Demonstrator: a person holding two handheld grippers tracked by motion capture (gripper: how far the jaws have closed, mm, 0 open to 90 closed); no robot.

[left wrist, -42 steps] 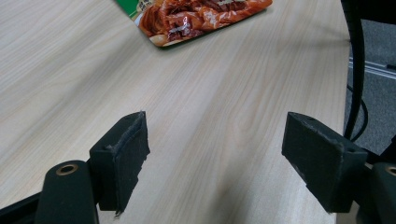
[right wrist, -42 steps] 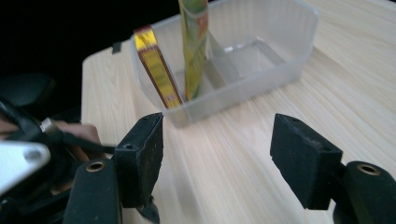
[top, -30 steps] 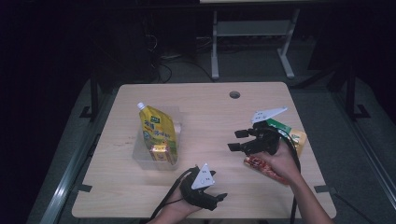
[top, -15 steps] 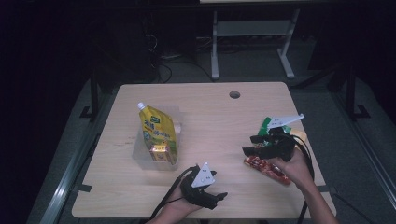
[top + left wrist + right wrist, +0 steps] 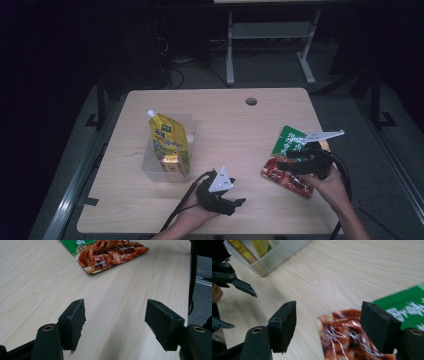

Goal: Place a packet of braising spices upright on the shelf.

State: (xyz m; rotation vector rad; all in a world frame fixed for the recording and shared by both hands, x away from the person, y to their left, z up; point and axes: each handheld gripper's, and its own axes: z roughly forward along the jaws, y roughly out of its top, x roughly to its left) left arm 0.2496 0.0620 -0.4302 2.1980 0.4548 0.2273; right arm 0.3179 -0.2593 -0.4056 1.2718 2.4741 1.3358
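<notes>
- Two tongs stood over the desk (image 5: 240,120), both with nothing between their jaws.
- Nearest the person, the left tongs (image 5: 239,204) lay low by the front edge, well left of the red food packet (image 5: 287,179); their jaws had just been closing a little yet gaped wide on bare wood.
- Since a second ago the right tongs (image 5: 281,163) had swung from mid-desk rightward and down onto the packet, jaws just widening: in my judgement, a grasp being set up, not yet made.
- That packet lay flat near the right edge, its long axis running from the front right corner toward desk centre, red end leftward.
- Just behind it lay a green packet (image 5: 287,141).
- Far left of it, a yellow pouch (image 5: 170,145) leaned in a clear tub (image 5: 150,167), spout up.
</notes>
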